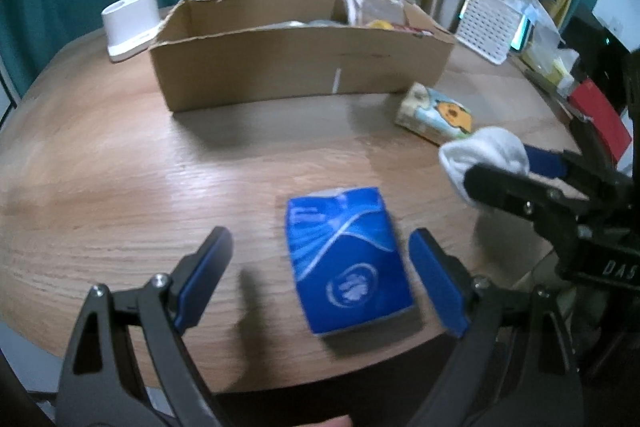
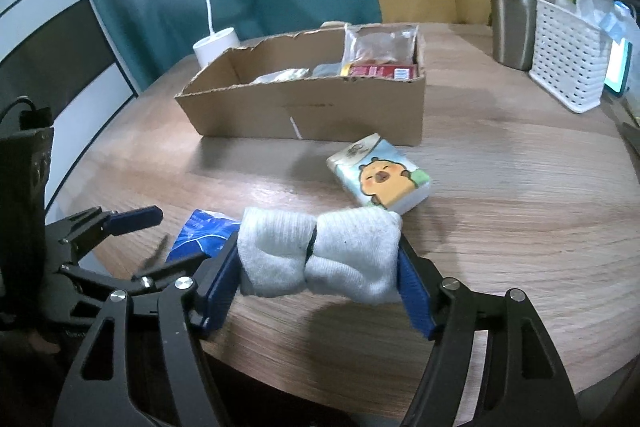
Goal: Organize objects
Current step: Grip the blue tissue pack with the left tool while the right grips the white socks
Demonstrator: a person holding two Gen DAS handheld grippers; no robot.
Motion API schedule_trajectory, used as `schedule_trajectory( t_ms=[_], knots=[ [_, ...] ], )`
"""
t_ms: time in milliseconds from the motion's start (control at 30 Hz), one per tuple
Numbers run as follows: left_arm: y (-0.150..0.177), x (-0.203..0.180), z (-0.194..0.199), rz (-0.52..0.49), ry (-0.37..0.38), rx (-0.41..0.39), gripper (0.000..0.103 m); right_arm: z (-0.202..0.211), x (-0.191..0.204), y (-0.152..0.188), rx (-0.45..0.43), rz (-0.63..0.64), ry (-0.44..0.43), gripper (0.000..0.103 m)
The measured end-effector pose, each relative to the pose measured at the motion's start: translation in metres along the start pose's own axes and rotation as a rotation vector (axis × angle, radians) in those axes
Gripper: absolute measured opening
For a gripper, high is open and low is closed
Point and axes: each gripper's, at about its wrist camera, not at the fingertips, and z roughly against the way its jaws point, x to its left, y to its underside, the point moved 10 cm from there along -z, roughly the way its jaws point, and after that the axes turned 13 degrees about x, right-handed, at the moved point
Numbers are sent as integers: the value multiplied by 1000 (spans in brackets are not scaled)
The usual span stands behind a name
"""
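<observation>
Round wood-grain table [image 1: 120,163], with a torn-edged open brown cardboard box [image 1: 300,67] toward its far side as the landmark. Left gripper [image 1: 320,279] hangs over the near table edge, well in front of the box, blue-padded fingers spread wide; a blue plastic tissue pack with white swirl print [image 1: 348,263] lies flat on the wood between them, closer to the right-side finger, and contact with either pad cannot be told through the motion blur. Right gripper [image 2: 320,267] is also in front of the box, to the right of the left gripper, clamped part-way closed on a rolled pair of white ribbed socks [image 2: 320,255], the pads pressing both ends of the roll. The socks are held above the table surface, not resting on it as far as the right wrist view shows. A small tissue pack printed with an orange cartoon animal [image 2: 380,175] lies on the table just in front of the box's right front corner, near but apart from it. Inside the box, toward its right end: a clear plastic bag [image 2: 380,43] standing upright, a red packet [image 2: 380,71] and some pale wrapped items. Left of the box and just behind it is a white desk lamp base [image 1: 130,25] with its lamp lit. Right of the box stand a steel tumbler with black lid [image 2: 512,11] and a white perforated plastic basket [image 2: 568,67].
</observation>
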Motion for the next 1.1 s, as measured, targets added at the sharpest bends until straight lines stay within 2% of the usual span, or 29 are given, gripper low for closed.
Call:
schedule_trajectory(
  t_ms=[233,333,467,633,1100],
  knots=[
    [2,-9,-10,-34,-17,39,89,5,-6,-1,-20,-9,-6,73],
    [3,-11,-12,-47,-12,49,72,7,-8,-2,-27,-9,-8,73],
    [1,-9,-10,-46,-14,40,61,9,-7,-3,-38,-3,-9,73],
    [0,-5,-7,-36,-5,28,58,9,-5,-6,-39,4,-5,73],
    [-21,17,17,17,1,-47,58,15,7,-25,-52,34,9,73]
  ],
)
